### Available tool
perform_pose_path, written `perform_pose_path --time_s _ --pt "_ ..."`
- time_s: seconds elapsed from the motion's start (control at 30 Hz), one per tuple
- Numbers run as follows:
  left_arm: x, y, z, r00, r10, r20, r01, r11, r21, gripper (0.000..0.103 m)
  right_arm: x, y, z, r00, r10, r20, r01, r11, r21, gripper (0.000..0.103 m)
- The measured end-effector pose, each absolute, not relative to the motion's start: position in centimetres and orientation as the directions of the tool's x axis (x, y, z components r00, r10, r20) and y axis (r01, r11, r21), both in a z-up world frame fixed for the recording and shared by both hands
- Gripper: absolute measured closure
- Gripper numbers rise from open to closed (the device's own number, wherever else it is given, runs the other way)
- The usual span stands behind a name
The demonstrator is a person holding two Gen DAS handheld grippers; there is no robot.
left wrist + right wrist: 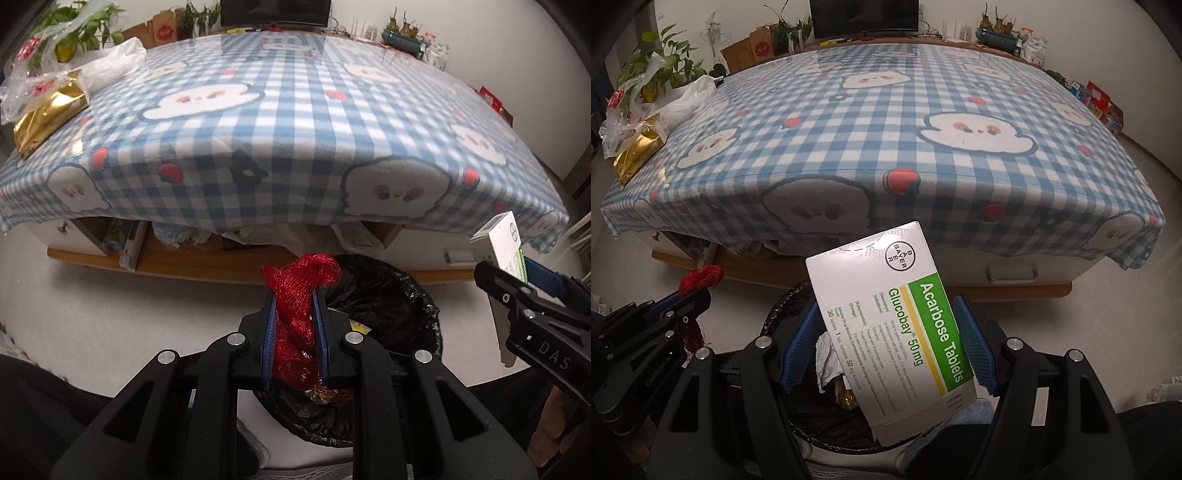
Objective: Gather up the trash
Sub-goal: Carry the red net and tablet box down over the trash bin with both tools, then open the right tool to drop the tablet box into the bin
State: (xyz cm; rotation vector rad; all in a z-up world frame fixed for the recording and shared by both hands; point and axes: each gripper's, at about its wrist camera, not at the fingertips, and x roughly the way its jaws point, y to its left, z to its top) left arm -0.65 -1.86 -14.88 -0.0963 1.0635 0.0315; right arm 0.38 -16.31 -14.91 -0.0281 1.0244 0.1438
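The left tongs point(294, 295) are clamped narrowly on a bunched red mesh bag point(301, 291), whose knotted top pokes out above the blue pads while its lower end trails down between them. Just behind and below it, at about 4 o'clock from the bundle, sits the bin lined with a black trash bag point(388, 295); the mesh hangs over the bin's near-left rim. In the right wrist view the same bin point(783, 306) lies directly under the right tongs point(886, 325), with crumpled white paper point(827, 354) and a bit of gold wrapper inside.

The right tongs stand about half open and grip a white and green tablet box point(897, 325) by its long edges, the box tilted with its top toward 11 o'clock, its lower end over the bin's mouth. From the left wrist view that box point(502, 240) shows at 3 o'clock, held in the right tongs point(517, 280).

Beyond, at 12 o'clock, the tabletop under a blue checked cloth point(295, 110) carries a gold packet point(51, 110) and clear plastic bags point(33, 70) at its far-left corner, around 10 o'clock.
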Motion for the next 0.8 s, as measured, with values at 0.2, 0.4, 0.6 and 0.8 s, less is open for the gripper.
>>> perform_pose_path --time_s 0.2,0.4,0.6,0.8 --pt "0.0 -1.8 -18.1 0.464 -0.011 -0.886 -0.072 0.996 -0.050 0.086 1.6 -16.1 -19.4 0.445 0.103 -0.890 -0.123 0.991 0.053 0.035" --pt "0.3 -1.2 -20.6 0.435 0.004 -0.901 -0.089 0.995 -0.039 0.086 2.0 -14.3 -21.5 0.423 0.132 -0.897 -0.171 0.983 0.064 0.035" --pt "0.3 0.4 -21.8 0.407 0.038 -0.913 -0.136 0.991 -0.019 0.086 2.5 -12.1 -22.9 0.401 0.148 -0.904 -0.202 0.977 0.071 0.034" --pt "0.4 1.7 -21.7 0.403 0.041 -0.914 -0.173 0.984 -0.032 0.086 2.9 -10.7 -23.2 0.398 0.169 -0.902 -0.228 0.970 0.081 0.033"
